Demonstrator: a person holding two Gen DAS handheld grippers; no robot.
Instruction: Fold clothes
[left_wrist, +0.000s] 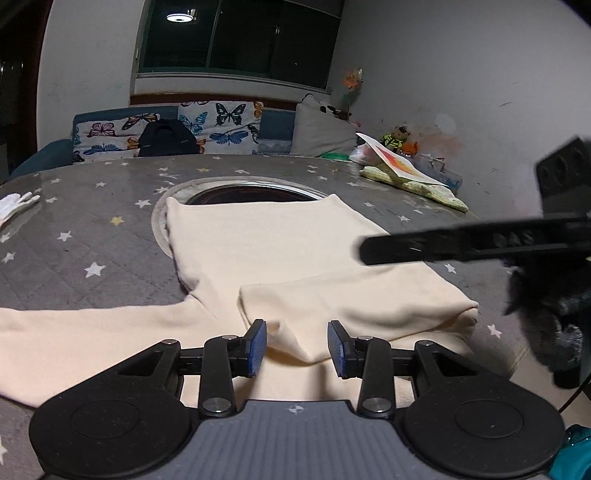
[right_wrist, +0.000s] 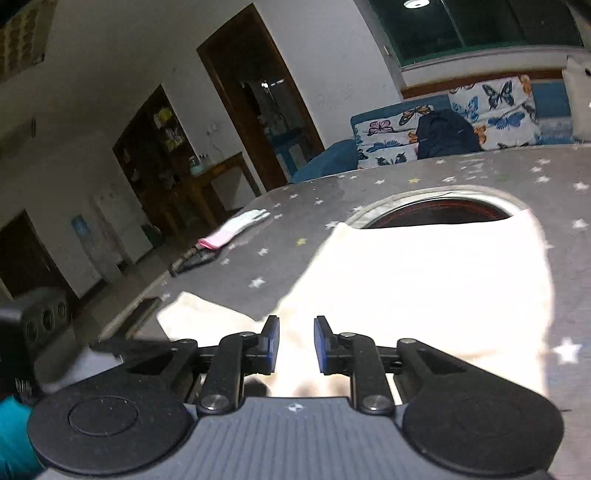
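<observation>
A cream long-sleeved top (left_wrist: 277, 251) lies flat on the grey star-print table cover (left_wrist: 92, 236). One sleeve (left_wrist: 351, 302) is folded across the body. The other sleeve (left_wrist: 74, 332) stretches out to the left. My left gripper (left_wrist: 297, 347) hovers open at the near edge of the top, with a small ridge of fabric below the gap. In the right wrist view the top (right_wrist: 424, 280) looks overexposed, and my right gripper (right_wrist: 297, 343) stands narrowly open over its near edge with nothing pinched. One of its fingers (left_wrist: 424, 245) shows blurred above the top's right side.
A round recess (left_wrist: 251, 194) in the table sits behind the top's far hem. A white glove (right_wrist: 240, 225) lies at the far left, papers and a green cloth (left_wrist: 406, 173) at the far right. Behind the table stands a butterfly-print sofa with a black backpack (left_wrist: 166, 138).
</observation>
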